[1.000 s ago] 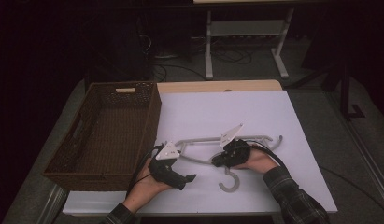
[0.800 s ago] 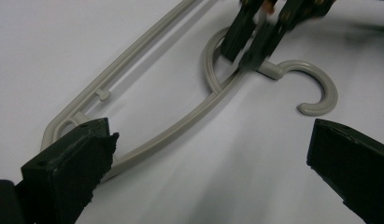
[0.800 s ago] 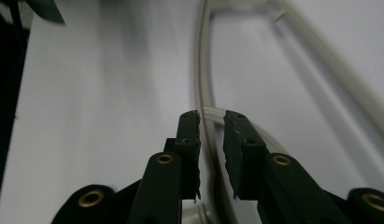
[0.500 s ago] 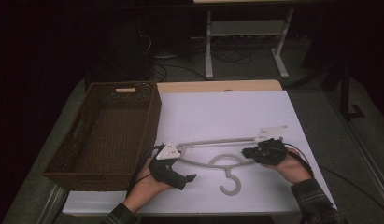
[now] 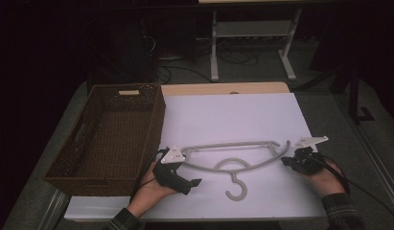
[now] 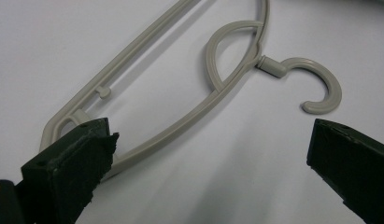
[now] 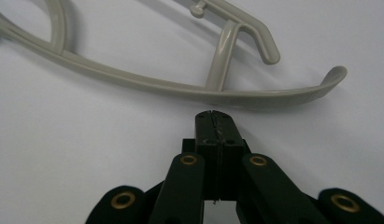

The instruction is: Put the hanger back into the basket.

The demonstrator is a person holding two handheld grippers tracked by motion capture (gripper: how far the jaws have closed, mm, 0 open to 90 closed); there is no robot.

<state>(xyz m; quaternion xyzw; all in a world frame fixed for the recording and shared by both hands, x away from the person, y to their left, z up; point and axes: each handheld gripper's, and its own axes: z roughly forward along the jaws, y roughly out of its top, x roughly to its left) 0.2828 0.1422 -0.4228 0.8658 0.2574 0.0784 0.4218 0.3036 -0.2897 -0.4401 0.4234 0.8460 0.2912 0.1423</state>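
Note:
A grey plastic hanger [image 5: 233, 165] lies flat on the white table top, its hook toward the person. My left gripper [image 5: 189, 168] sits at the hanger's left end, jaws wide open. In the left gripper view, the hanger [image 6: 180, 126] runs out from beside the left jaw, and the gripper [image 6: 208, 154] has bare table between its jaws. My right gripper [image 5: 286, 162] is at the hanger's right end. In the right gripper view, this gripper [image 7: 215, 119] is shut with nothing in it, its jaws having just closed. The tips stop just short of the hanger's arm [image 7: 255, 95].
A brown wicker basket [image 5: 108, 139] stands at the left of the table, close to my left hand. The white sheet [image 5: 233, 115] extends behind the hanger. A metal stand [image 5: 252, 33] is on the floor beyond the table.
My right gripper has slid to the right, from the hanger's middle near the hook out to its right end. The left hand and the hanger have stayed put.

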